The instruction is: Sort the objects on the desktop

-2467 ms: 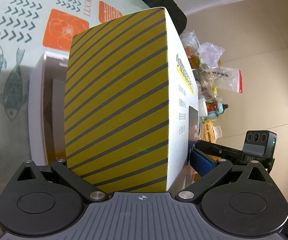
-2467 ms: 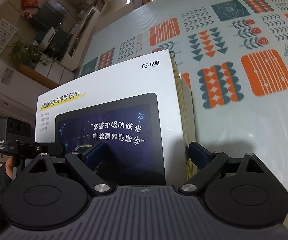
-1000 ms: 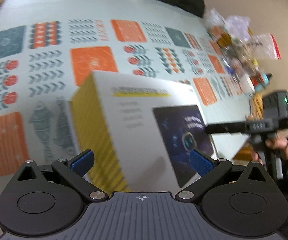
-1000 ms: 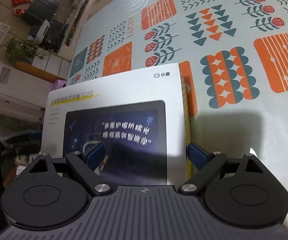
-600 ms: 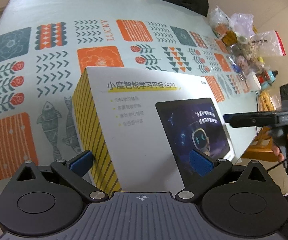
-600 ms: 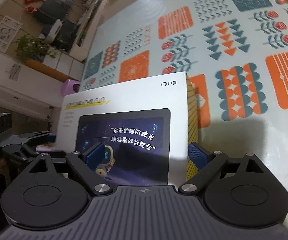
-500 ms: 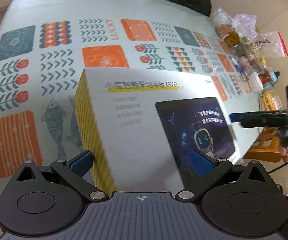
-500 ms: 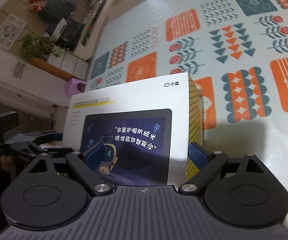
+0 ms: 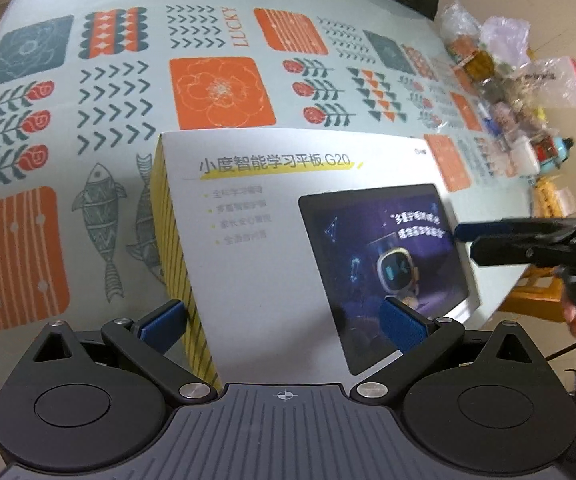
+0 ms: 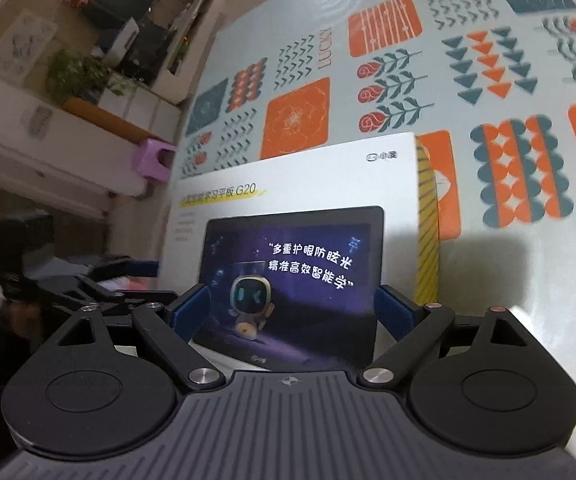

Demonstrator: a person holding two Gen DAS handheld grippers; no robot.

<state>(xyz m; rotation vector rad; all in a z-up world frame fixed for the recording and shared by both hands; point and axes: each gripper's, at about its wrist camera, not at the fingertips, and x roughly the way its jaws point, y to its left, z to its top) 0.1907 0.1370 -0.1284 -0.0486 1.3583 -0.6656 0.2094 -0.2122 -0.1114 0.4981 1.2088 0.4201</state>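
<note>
A white tablet box (image 9: 272, 240) is lying flat on the patterned tabletop (image 9: 216, 92). Both hand-held grippers, left (image 9: 284, 320) and right (image 10: 292, 312), are hovering spread, holding nothing. It looks stiff and bulky; gripping its striped edges seems best.

The white box (image 9: 272, 216) bears the heading "小度智能学习平板 G20" and, on its pictured screen (image 10: 292, 276), "多重护眼防眩光 精准高效智能学". The tablecloth (image 9: 88, 92) reads "LUCKY".

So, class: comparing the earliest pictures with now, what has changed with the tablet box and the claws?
The tablet box went from upright in the left claw to lying flat, released. Both claws, the right claw included, are open and drawn back. The patterned tablecloth is unchanged.
</note>
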